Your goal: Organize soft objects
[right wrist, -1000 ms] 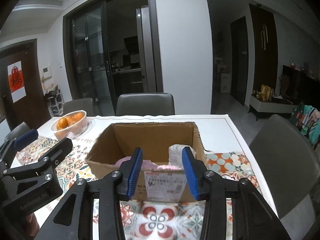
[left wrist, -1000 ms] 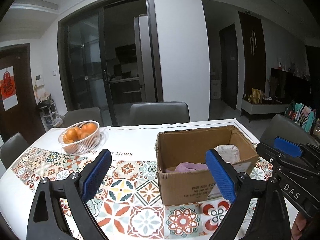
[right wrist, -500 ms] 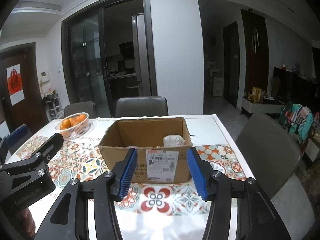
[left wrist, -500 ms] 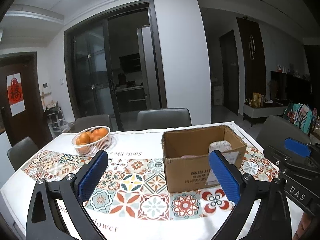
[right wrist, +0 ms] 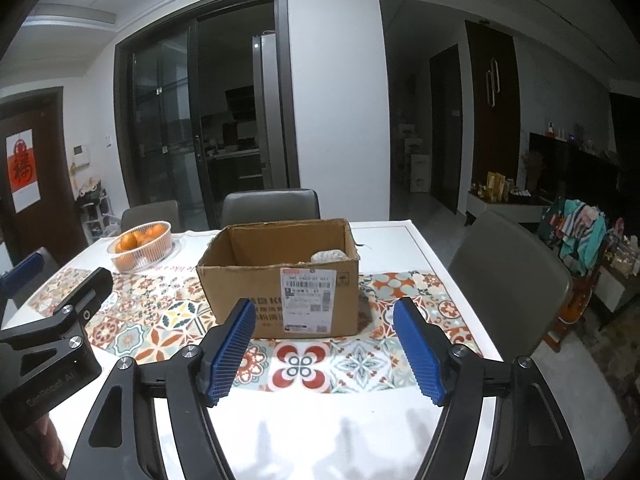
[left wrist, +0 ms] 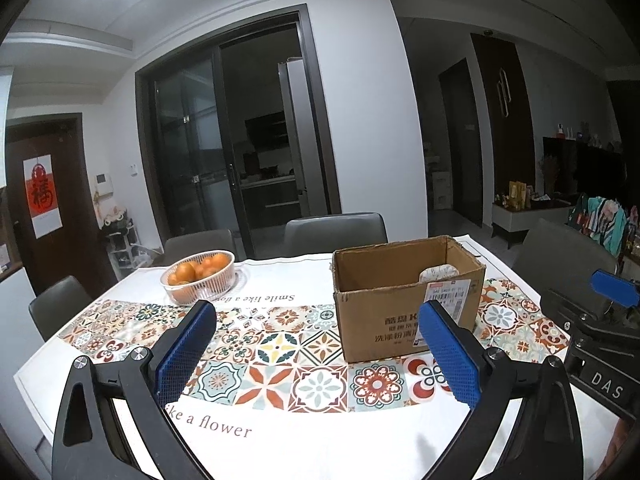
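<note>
**Counter stock, both tongs idle**

Left tongs (left wrist: 316, 350): spread wide, holding nothing, above counter (left wrist: 320, 440). Right tongs (right wrist: 326, 344): likewise parted, bare. Cardboard box (right wrist: 280, 280): upright on patterned cloth, pale soft bundle (right wrist: 328, 256) inside at far right corner. Basket of oranges (left wrist: 198, 276): beyond, left.

I see a brown cardboard box (right wrist: 280, 280) on a white tablecloth (left wrist: 320, 440) banded with multicoloured floral tiles. My grippers' pads (right wrist: 232, 348) are blue, and the basket (left wrist: 199, 276) holds orange fruit.
</note>
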Action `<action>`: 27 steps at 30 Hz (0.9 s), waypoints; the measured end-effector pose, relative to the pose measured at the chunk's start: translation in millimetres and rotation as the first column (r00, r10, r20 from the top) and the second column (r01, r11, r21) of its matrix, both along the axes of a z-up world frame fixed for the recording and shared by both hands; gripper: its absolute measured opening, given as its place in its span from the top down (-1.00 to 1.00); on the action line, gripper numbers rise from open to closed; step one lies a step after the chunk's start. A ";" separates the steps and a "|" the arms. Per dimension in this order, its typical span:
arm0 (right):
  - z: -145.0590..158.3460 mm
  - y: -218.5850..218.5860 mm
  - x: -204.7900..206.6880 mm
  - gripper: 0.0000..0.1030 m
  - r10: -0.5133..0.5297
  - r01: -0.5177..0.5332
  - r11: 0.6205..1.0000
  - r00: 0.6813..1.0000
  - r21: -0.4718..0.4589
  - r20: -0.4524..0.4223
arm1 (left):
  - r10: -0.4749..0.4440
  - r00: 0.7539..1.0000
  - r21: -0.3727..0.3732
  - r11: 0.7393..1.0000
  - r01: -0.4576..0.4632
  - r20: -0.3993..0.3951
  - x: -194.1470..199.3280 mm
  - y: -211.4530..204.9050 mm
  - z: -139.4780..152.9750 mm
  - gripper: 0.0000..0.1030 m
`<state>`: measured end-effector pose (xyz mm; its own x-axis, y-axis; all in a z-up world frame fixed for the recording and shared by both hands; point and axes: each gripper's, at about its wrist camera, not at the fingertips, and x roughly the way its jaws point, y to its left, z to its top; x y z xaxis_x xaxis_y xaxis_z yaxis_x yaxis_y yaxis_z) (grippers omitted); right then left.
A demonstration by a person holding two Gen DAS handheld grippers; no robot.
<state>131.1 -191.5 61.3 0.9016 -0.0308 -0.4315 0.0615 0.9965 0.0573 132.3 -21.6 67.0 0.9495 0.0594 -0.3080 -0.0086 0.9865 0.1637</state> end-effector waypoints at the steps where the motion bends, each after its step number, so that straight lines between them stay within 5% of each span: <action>1: -0.4 -0.3 -3.1 -0.42 -0.003 0.003 1.000 1.000 -0.003 0.001 | 0.001 1.000 -0.001 1.000 -0.001 -0.001 -2.1 0.6 -1.1 -1.00; 27: -20.3 -9.0 -52.9 -0.48 -0.021 0.022 0.999 1.000 0.028 -0.019 | -0.037 0.998 -0.031 0.999 0.035 -0.055 -47.7 -2.9 -26.9 -1.00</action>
